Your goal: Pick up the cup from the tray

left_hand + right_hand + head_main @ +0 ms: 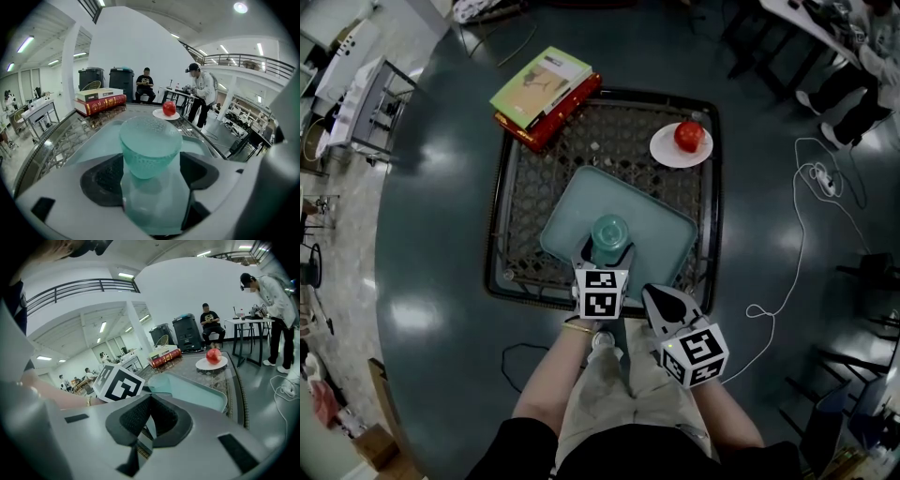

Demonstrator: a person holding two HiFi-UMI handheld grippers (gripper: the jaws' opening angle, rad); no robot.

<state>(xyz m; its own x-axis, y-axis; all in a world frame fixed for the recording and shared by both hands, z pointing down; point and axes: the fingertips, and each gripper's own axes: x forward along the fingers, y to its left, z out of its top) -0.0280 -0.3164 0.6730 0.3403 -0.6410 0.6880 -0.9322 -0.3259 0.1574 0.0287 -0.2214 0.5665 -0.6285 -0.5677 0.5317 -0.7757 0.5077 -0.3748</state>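
Straddling the cup (150, 145) at frame centre with open jaws, the left gripper (606, 251) is lining up for a square, gentle close; the right gripper (149, 401) is idling closed, empty.

The left gripper (606, 256) covers the cup's (609, 230) lower part.

The left tool (605, 253) flanks the green cup (609, 230) standing on the teal tray (668, 228).

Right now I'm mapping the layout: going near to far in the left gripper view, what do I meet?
Teal cup → pale tray → white plate with red apple → black bins
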